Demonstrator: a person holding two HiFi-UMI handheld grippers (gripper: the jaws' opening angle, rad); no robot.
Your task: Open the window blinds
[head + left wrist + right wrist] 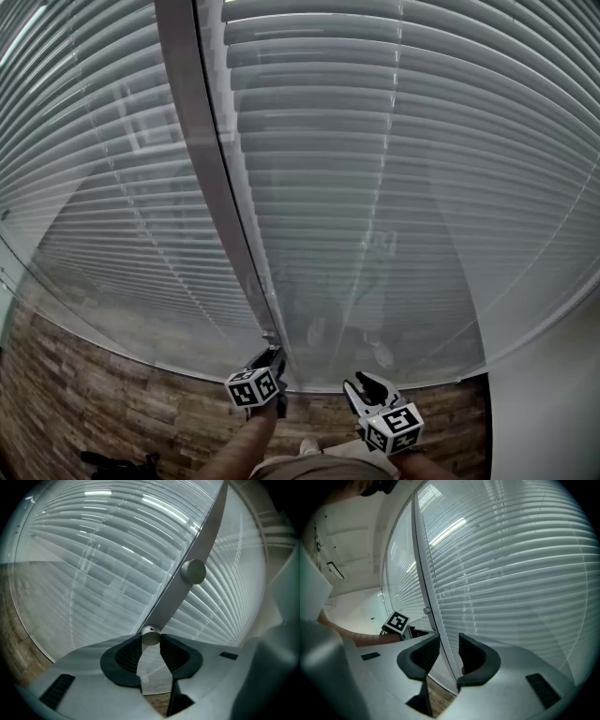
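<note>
White slatted blinds [394, 187] hang behind glass on both sides of a grey mullion [202, 159]. A small round metal knob [150, 637] sits low on the mullion, and my left gripper [151, 645] is shut on it, the dark pads touching both sides. A second, larger knob [193, 571] sits higher on the mullion. My right gripper [449, 644] hovers just right of the mullion [423, 573] near the glass. Its jaws stand slightly apart with nothing between them. In the head view both grippers, left [274, 356] and right [361, 384], are at the window's bottom edge.
A brick-patterned surface [112, 403] runs below the window. A plain white wall [553, 394] closes the right side. A dark object [112, 461] lies at the bottom left. The left gripper's marker cube [397, 622] shows in the right gripper view.
</note>
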